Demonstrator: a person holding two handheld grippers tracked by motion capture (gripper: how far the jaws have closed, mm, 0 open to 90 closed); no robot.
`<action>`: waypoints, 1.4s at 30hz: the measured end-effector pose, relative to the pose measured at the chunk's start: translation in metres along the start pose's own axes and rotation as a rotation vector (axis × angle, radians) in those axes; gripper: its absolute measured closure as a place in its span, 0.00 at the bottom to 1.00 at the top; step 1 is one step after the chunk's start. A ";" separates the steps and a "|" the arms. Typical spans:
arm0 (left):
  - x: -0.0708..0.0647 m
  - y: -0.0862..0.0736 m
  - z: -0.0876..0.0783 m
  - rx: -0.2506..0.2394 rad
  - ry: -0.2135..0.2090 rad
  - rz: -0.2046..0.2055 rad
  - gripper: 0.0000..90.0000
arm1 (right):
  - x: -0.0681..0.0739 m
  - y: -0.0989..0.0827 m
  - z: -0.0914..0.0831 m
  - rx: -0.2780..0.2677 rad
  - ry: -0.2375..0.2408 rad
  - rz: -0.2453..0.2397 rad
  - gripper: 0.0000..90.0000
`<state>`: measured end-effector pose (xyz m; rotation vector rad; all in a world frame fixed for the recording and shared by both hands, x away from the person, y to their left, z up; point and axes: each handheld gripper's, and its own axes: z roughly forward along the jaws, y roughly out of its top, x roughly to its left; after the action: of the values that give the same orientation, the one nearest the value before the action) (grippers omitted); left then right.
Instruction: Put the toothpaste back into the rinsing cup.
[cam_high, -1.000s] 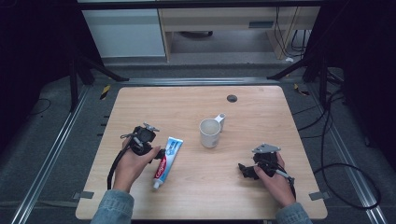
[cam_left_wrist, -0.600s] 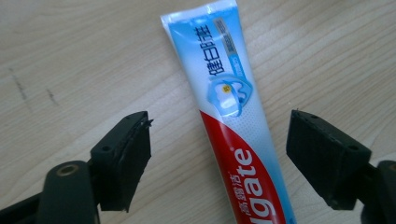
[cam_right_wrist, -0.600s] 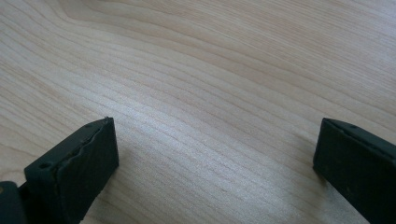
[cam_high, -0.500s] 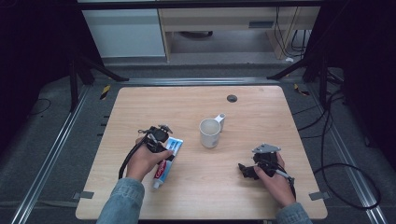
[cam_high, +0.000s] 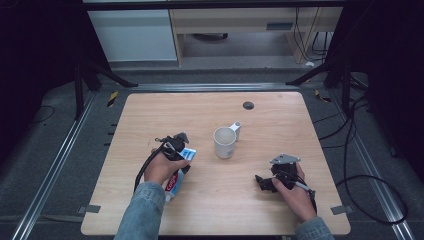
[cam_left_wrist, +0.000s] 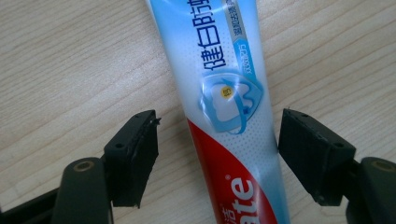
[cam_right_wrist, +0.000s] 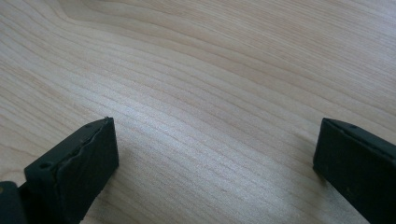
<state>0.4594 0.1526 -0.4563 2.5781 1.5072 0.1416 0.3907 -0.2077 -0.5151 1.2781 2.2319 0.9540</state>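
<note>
- Straddling the toothpaste tube (cam_left_wrist: 229, 116), the left gripper (cam_left_wrist: 217, 156) has one black jaw on each side of it in the left gripper view; the jaws have just been closing, the tube is between them, and bare wood shows in both gaps, so the pads do not press on it yet.
- Long axis: in that view the tube runs from the top centre of the frame down to the bottom centre, leaning slightly, and so crosses the line between the jaws almost squarely. That is the relation the squeeze depends on, and it looks well set.
- In the high view the toothpaste tube (cam_high: 173, 184) lies flat on the wooden table (cam_high: 210, 107) at lower left of the frame, slanting from lower left to upper right, partly under the left hand (cam_high: 161, 167) and the left gripper (cam_high: 176, 146).
- A white mug (cam_high: 224, 142) stands upright at mid-frame, just right of the tube's upper end and apart from it.
- The right gripper (cam_high: 261, 182) rests at lower right of the frame, well apart from tube and mug; in its own view its jaws stand wide apart over bare wood, with nothing between them (cam_right_wrist: 215, 163).
- The left hand is plainly the nearer one; my guess is that the next move is simply to finish closing.
</note>
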 end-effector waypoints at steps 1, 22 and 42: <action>-0.001 0.001 0.000 0.003 -0.009 -0.006 0.32 | 0.000 0.000 0.000 0.000 0.000 0.000 0.00; -0.002 0.015 0.012 0.043 -0.014 -0.061 0.47 | 0.000 0.000 0.000 0.002 -0.001 0.003 0.00; -0.013 0.008 -0.003 -0.055 0.039 0.046 0.78 | 0.000 0.000 0.000 0.003 -0.001 0.002 0.00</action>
<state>0.4595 0.1371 -0.4521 2.5823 1.4362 0.2366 0.3906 -0.2077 -0.5149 1.2821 2.2329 0.9509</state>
